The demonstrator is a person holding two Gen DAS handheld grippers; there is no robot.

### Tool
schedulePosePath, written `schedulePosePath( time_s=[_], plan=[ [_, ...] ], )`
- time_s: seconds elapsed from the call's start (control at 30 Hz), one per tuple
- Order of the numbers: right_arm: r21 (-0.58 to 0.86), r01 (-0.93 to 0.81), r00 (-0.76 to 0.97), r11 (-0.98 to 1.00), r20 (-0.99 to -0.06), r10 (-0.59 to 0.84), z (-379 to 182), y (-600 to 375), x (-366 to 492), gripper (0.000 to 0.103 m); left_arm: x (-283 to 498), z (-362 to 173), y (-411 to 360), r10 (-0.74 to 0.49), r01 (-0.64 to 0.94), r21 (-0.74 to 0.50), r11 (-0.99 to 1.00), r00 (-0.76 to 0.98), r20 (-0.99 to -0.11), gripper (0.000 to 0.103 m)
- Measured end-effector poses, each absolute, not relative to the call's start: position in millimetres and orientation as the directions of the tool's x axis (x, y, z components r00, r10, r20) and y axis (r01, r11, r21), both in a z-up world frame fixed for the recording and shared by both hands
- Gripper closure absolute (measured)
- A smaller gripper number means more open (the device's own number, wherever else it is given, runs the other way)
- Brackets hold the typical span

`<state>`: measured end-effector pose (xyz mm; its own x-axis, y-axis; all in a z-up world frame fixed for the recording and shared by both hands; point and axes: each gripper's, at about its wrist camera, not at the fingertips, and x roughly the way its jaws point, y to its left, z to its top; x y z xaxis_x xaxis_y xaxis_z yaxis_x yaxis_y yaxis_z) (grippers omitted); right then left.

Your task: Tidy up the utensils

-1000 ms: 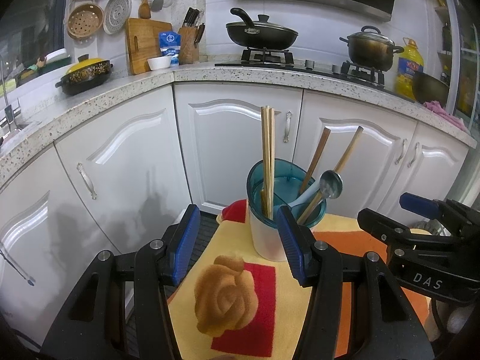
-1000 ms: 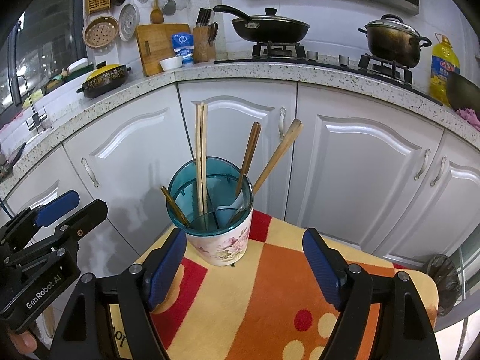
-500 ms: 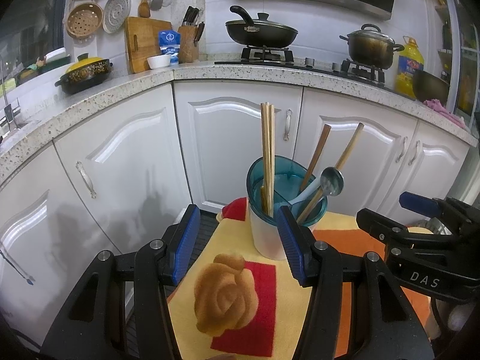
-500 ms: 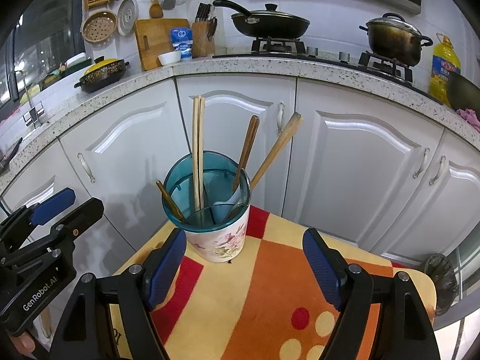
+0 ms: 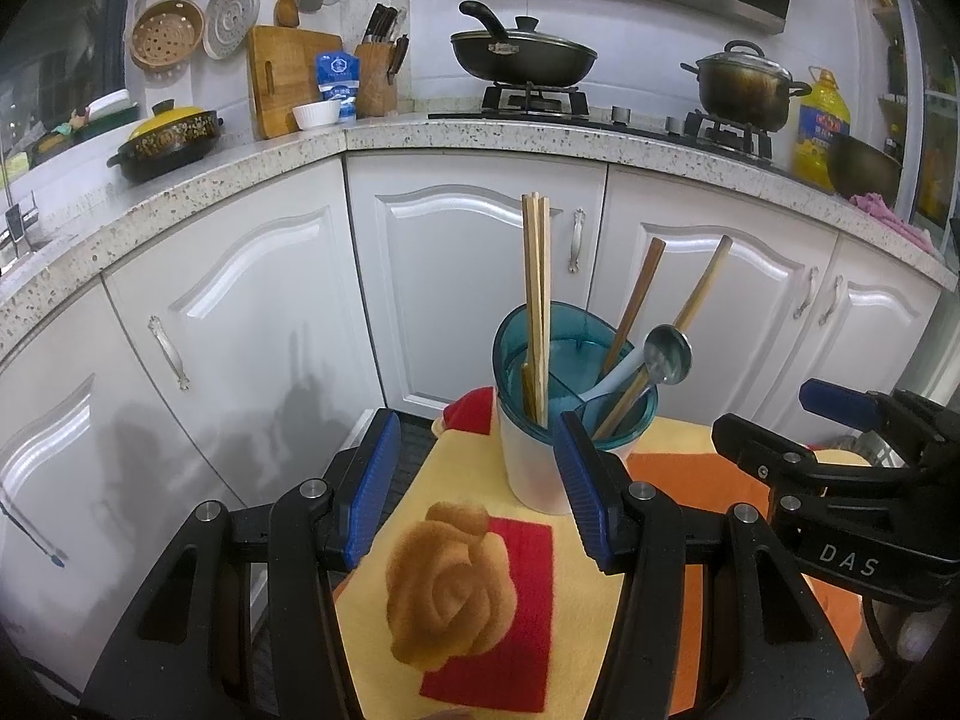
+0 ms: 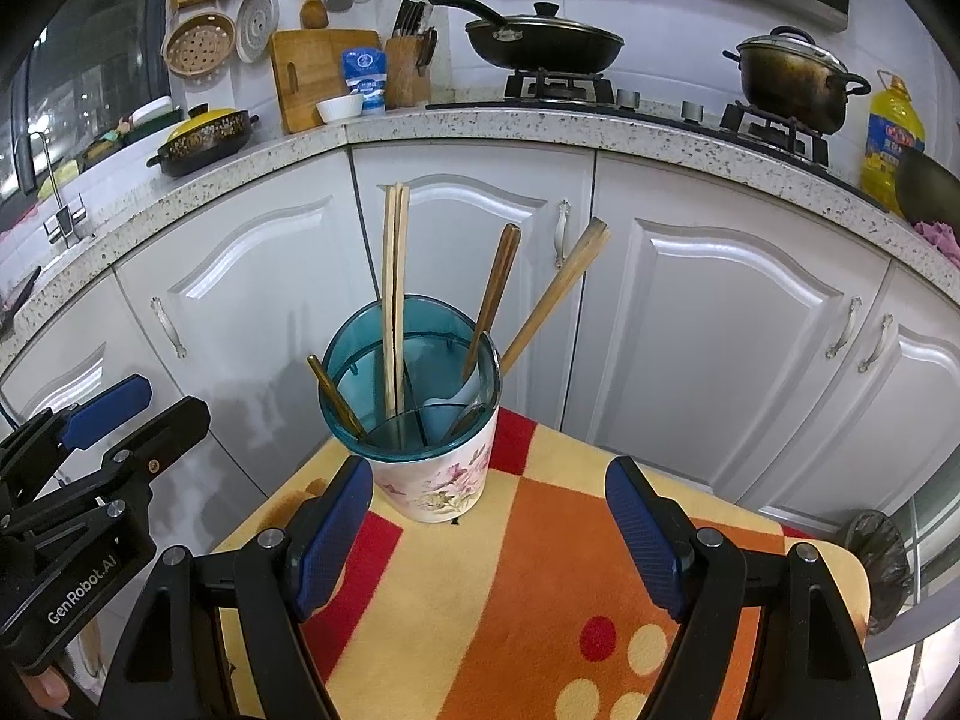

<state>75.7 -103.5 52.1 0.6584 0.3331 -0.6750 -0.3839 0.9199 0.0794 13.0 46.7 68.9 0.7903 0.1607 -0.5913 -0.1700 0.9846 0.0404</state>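
Note:
A floral utensil holder (image 6: 435, 477) with a teal divided insert (image 5: 570, 360) stands on a small table covered by a yellow, orange and red cloth (image 6: 540, 600). In it stand pale wooden chopsticks (image 6: 396, 276), two wooden-handled utensils (image 6: 498, 282), a metal spoon (image 5: 666, 354), a light blue spoon and a short brown stick (image 6: 330, 387). My left gripper (image 5: 474, 480) is open just in front of the holder, with nothing between its fingers. My right gripper (image 6: 489, 531) is open too, holding nothing, hovering over the cloth to the holder's right.
White cabinet doors (image 6: 708, 324) and a speckled counter (image 5: 420, 132) curve close behind the table. A wok (image 5: 522, 54), a pot (image 6: 792, 78) and an oil bottle (image 6: 894, 126) sit on the counter. A brown rose pattern (image 5: 447, 588) marks the cloth near me.

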Motion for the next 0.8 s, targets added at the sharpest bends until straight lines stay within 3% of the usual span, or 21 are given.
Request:
schedulePosePath(
  time_s=[0.8],
  plan=[
    [0.071, -0.383, 0.651, 0.921, -0.686, 0.324, 47.9, -100.6, 75.9, 0.025, 13.0, 64.7, 49.5, 0.141, -0.159, 0.023, 0.987, 0.789, -0.598, 0.050]
  ],
)
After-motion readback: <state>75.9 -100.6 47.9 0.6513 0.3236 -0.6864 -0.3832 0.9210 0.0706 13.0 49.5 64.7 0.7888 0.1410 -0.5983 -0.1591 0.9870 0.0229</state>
